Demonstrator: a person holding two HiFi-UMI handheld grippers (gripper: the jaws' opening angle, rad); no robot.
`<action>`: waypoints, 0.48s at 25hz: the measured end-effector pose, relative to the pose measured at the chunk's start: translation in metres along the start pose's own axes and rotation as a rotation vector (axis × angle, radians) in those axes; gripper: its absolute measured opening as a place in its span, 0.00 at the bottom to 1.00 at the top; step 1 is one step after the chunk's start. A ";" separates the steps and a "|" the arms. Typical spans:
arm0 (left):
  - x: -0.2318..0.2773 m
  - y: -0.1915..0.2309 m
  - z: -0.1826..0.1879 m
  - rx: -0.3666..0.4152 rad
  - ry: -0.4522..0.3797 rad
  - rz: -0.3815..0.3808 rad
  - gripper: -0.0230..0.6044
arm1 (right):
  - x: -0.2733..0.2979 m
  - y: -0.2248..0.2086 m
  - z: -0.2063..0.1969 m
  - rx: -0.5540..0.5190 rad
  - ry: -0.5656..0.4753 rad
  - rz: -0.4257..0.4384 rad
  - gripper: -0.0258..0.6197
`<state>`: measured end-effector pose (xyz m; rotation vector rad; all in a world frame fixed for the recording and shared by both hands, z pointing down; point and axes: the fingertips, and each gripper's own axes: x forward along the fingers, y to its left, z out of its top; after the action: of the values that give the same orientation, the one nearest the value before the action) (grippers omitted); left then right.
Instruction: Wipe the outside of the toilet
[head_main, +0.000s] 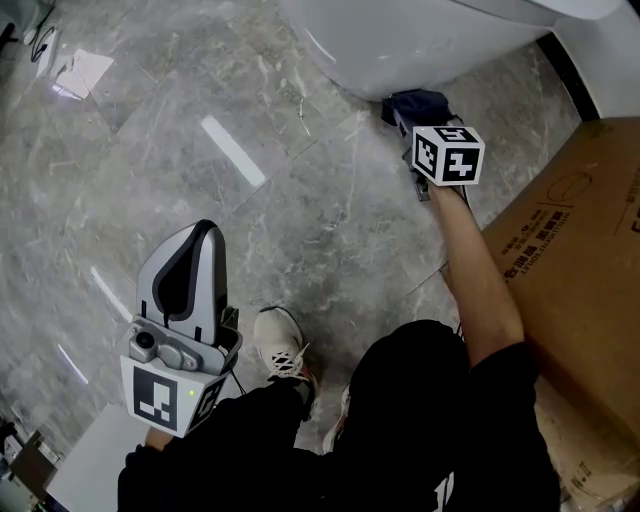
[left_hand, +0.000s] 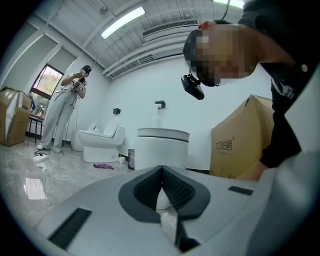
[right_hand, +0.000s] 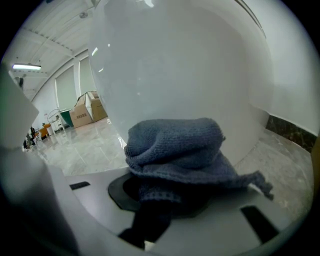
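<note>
My right tool (head_main: 404, 117) pinches a blue cloth (right_hand: 175, 145) against the toilet (head_main: 420, 40) base to wipe it; my left tool (head_main: 192, 262), pressed together, idles empty.

Bright, even indoor light filled all three views. In the head view the glossy floor (head_main: 330, 230) threw back white glare, strongest at upper left. A ceiling light strip (left_hand: 123, 22) and a daylit window (left_hand: 47, 80) showed at the left gripper view's upper left. Both gripper views bent at the edges, with black corners. The toilet (right_hand: 185, 65) washed out near white above the shadowed cloth (right_hand: 175, 145).
</note>
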<state>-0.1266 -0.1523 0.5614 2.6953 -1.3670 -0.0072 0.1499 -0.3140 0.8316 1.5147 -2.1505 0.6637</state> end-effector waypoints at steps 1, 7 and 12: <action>-0.001 0.001 0.000 -0.001 -0.002 0.004 0.05 | 0.001 0.000 -0.001 0.011 -0.001 -0.001 0.20; -0.006 0.000 0.005 -0.014 -0.013 0.007 0.05 | -0.012 0.002 0.000 0.038 0.003 0.011 0.20; -0.001 -0.006 0.008 -0.033 -0.034 -0.012 0.05 | -0.051 -0.007 0.019 0.105 -0.095 0.035 0.20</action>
<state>-0.1230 -0.1487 0.5530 2.6877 -1.3478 -0.0767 0.1712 -0.2898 0.7873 1.5957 -2.2494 0.7415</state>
